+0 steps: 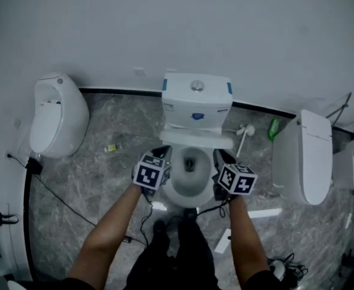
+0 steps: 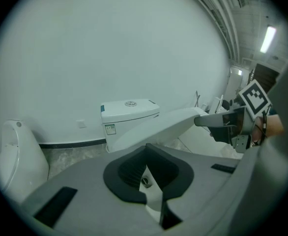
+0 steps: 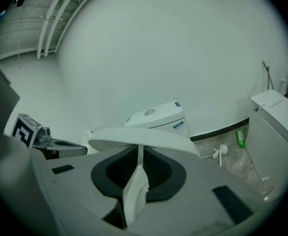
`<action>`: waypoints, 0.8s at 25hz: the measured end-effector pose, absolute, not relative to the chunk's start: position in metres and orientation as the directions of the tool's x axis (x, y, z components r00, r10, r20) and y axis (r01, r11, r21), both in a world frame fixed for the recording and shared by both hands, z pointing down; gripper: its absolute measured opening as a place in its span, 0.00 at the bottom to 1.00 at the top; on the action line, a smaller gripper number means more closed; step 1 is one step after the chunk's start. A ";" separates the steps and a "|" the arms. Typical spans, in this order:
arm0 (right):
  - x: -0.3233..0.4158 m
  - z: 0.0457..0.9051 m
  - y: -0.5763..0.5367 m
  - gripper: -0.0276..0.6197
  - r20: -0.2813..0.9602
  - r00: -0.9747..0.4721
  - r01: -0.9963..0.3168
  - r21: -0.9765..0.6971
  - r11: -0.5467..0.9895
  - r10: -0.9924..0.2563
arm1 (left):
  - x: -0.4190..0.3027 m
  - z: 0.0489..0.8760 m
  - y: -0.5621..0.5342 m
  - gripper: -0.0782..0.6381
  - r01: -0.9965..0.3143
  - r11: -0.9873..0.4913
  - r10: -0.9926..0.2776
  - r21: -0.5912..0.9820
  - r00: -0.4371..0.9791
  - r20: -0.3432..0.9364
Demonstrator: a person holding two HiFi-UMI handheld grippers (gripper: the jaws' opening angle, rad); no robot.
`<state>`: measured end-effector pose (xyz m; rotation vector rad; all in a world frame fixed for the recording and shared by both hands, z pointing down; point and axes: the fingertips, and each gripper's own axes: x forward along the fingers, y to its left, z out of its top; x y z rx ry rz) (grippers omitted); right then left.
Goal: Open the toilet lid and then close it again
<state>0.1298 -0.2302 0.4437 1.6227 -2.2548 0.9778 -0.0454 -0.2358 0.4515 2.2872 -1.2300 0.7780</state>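
Note:
The white toilet has its tank (image 1: pixel 196 98) against the wall and its bowl (image 1: pixel 189 177) uncovered below me. Its lid (image 1: pixel 196 139) stands part-raised and slants up from the hinge. In the left gripper view the lid (image 2: pixel 158 127) runs from the tank (image 2: pixel 129 113) to my right gripper (image 2: pixel 217 119). My right gripper (image 3: pixel 136 173) is shut on the lid's (image 3: pixel 139 139) free edge. It sits at the bowl's right (image 1: pixel 219 157). My left gripper (image 1: pixel 163 156) hangs at the bowl's left, jaws shut (image 2: pixel 146 173), and holds nothing that I can make out.
A urinal (image 1: pixel 56 116) stands on the left. A second toilet (image 1: pixel 304 156) stands on the right. A toilet brush (image 1: pixel 244 135) and a green bottle (image 1: pixel 273 128) lie beside the tank. Cables (image 1: pixel 62 201) trail across the marble floor.

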 end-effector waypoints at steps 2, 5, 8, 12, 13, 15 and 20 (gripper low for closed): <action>0.128 0.446 -0.226 0.11 0.512 -0.380 -0.899 -0.399 0.179 -0.770 | -0.047 0.457 -0.229 0.12 -0.851 -0.514 -0.604 0.110 0.450 0.658; 0.124 0.455 -0.215 0.11 0.525 -0.383 -0.899 -0.402 0.175 -0.760 | -0.051 0.464 -0.221 0.12 -0.855 -0.504 -0.600 0.120 0.447 0.664; 0.118 0.467 -0.201 0.11 0.543 -0.389 -0.899 -0.400 0.178 -0.744 | -0.057 0.466 -0.217 0.12 -0.864 -0.489 -0.609 0.122 0.439 0.660; 0.114 0.481 -0.183 0.10 0.554 -0.389 -0.899 -0.402 0.173 -0.736 | -0.066 0.467 -0.213 0.12 -0.869 -0.479 -0.615 0.126 0.435 0.658; 0.114 0.484 -0.177 0.10 0.556 -0.389 -0.900 -0.401 0.173 -0.734 | -0.068 0.469 -0.211 0.12 -0.869 -0.478 -0.615 0.127 0.434 0.659; 0.113 0.491 -0.166 0.10 0.561 -0.388 -0.902 -0.395 0.175 -0.731 | -0.069 0.471 -0.206 0.12 -0.868 -0.479 -0.611 0.129 0.435 0.661; 0.111 0.514 -0.140 0.10 0.582 -0.377 -0.911 -0.373 0.176 -0.720 | -0.060 0.481 -0.199 0.12 -0.857 -0.497 -0.595 0.136 0.451 0.665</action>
